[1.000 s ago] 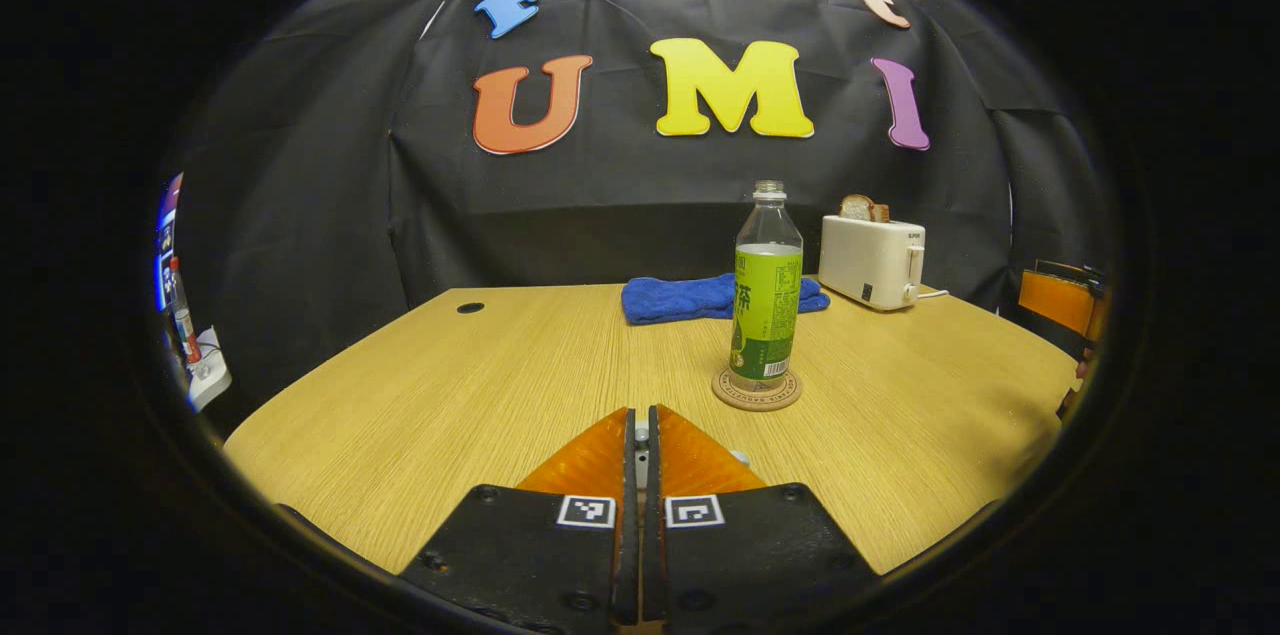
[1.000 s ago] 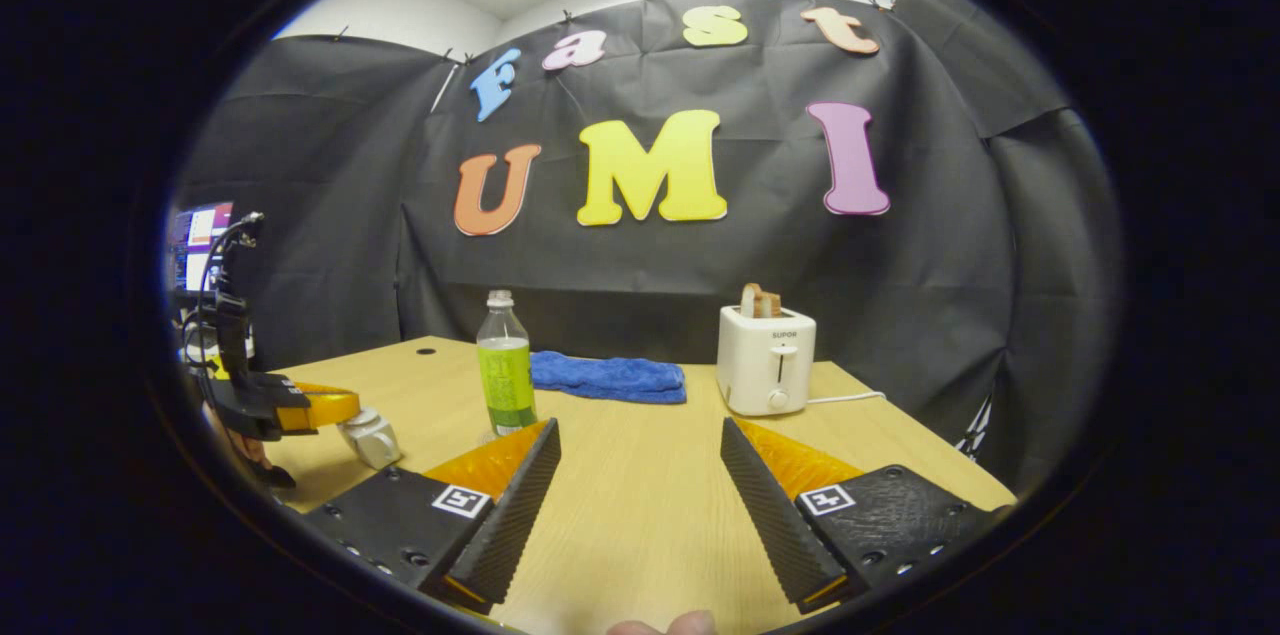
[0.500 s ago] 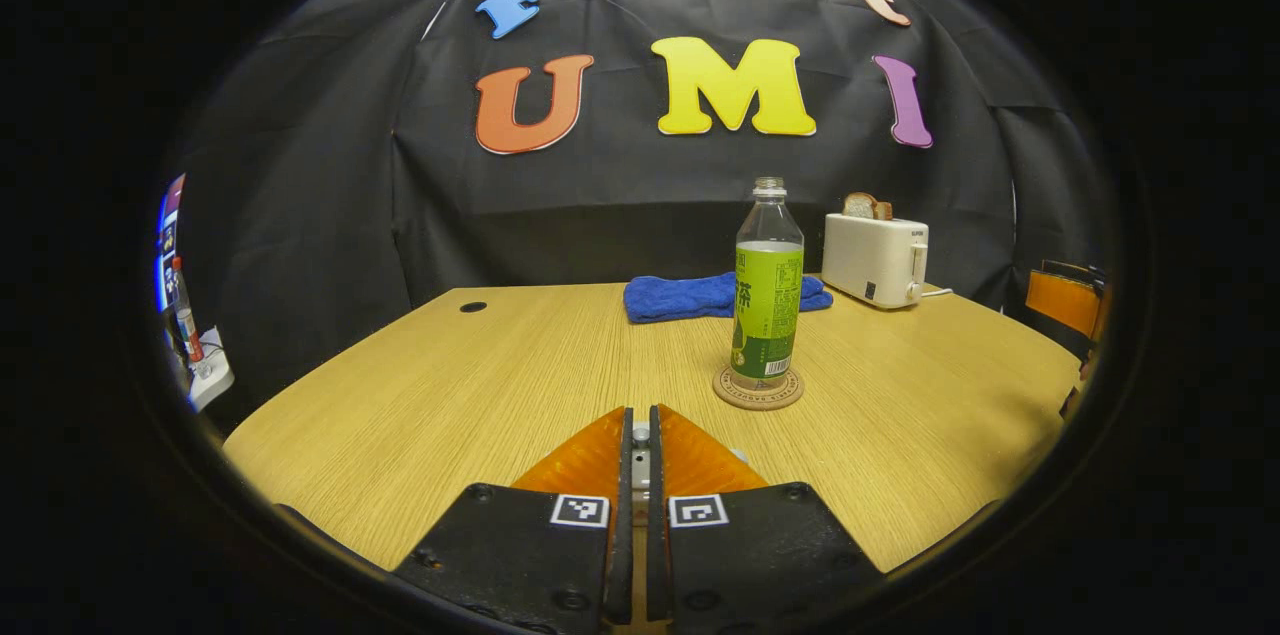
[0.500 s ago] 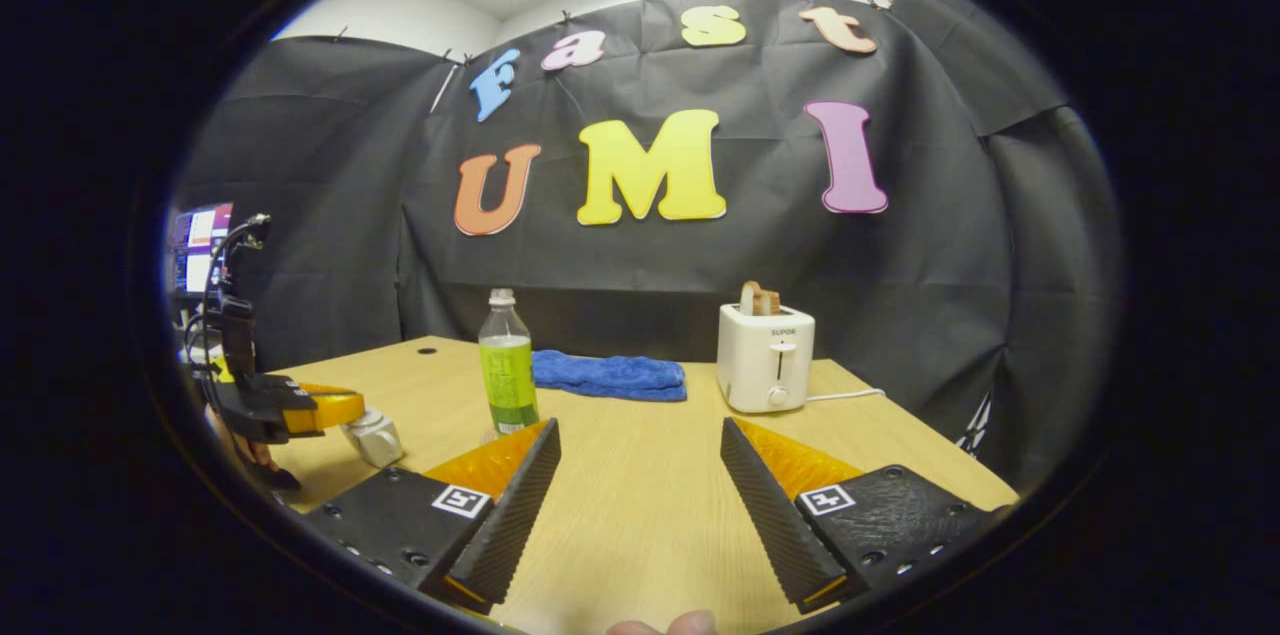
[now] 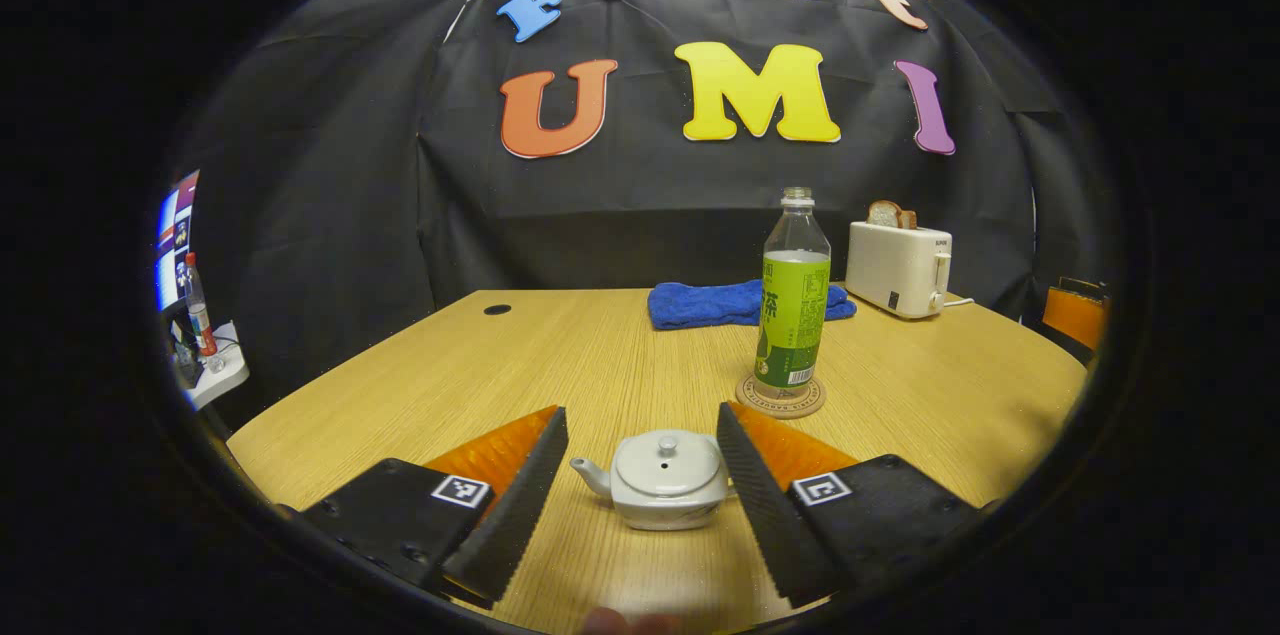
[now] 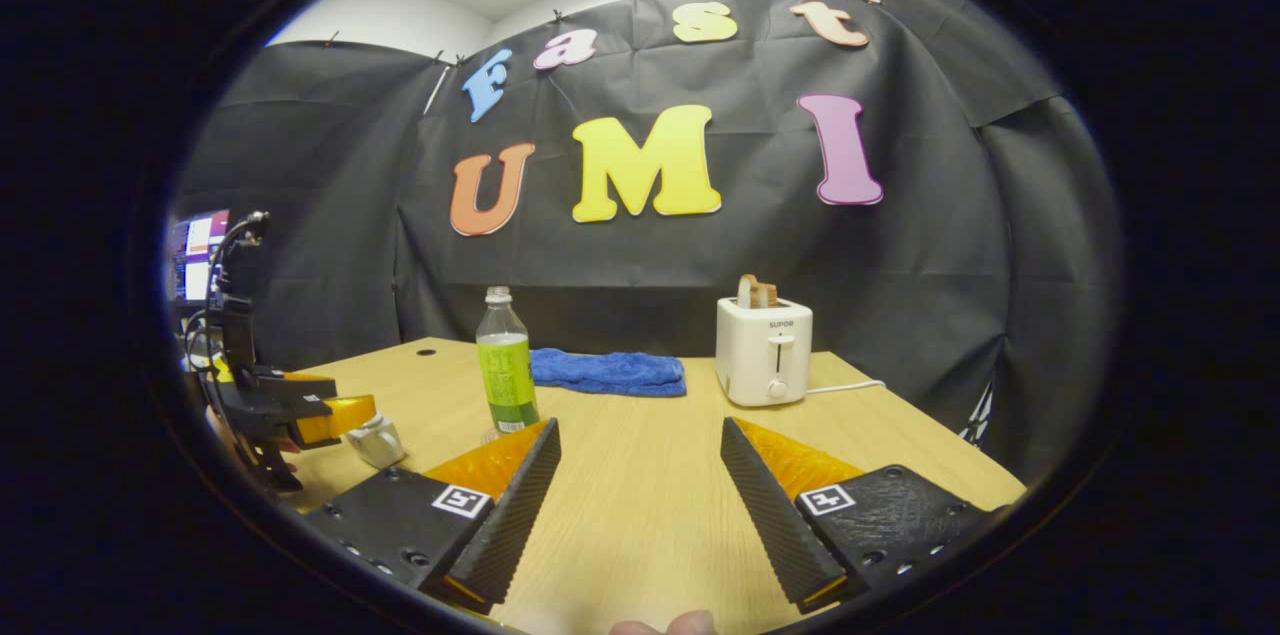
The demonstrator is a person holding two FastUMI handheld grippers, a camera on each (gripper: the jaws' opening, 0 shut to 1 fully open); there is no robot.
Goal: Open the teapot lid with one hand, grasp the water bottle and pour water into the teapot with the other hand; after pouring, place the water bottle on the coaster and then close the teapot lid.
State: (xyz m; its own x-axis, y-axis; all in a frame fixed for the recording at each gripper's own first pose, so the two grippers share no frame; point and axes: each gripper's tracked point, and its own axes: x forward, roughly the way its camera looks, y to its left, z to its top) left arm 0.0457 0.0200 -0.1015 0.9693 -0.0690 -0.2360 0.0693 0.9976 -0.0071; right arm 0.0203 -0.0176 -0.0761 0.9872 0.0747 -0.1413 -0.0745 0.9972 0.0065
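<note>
My left hand-held gripper (image 5: 640,490) is released, fingers spread wide w/ the teapot (image 5: 660,480) sitting on the table (image 5: 560,365) between them, not touched on either side as far as I can tell. Teapot lid (image 5: 667,456) is on, knob up, spout pointing to the left in the left gripper view. Just beyond the teapot, a bit to the right, the water bottle (image 5: 794,299) stands upright on the coaster (image 5: 781,398), no cap, green label, partly full. Behind it lies a blue cloth (image 5: 740,303), and a white toaster (image 5: 898,267) w/ bread in the slot sits near the table's back right. My right hand-held gripper (image 6: 640,505) is also released, fingers well apart over bare table, nothing between them. In the right gripper view I see the left hand-held gripper off to the left, at the teapot (image 6: 376,440), w/ the water bottle (image 6: 506,373) past it, then blue cloth (image 6: 610,371) and toaster (image 6: 764,350) along the back. A fingertip (image 6: 665,625) shows at the bottom edge of that view.
</note>
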